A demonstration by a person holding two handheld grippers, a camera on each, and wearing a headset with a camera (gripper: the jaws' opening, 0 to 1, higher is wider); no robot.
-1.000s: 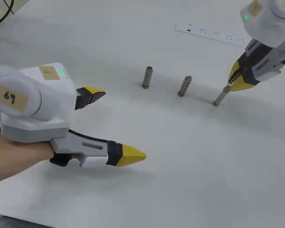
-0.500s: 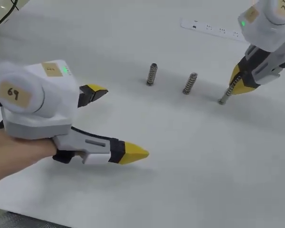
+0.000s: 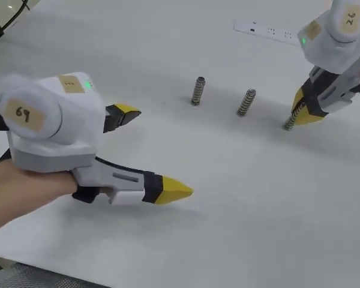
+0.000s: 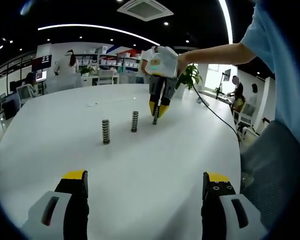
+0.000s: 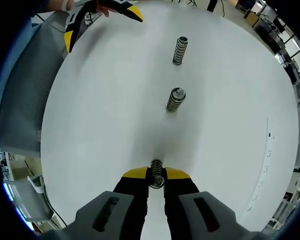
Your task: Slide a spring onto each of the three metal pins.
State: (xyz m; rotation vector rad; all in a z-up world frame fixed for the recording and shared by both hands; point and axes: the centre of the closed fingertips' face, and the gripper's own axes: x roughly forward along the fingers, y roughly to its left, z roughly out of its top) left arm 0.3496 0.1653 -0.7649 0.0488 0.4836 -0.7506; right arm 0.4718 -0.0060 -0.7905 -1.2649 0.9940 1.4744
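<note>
Down the last pin the spring has slid closer to the table since a second ago. The right gripper is clamped on its coils from above. Beside it the middle spring and the far spring stand on their own pins, while the left gripper hangs well apart — jaws spread wide, holding nothing.
</note>
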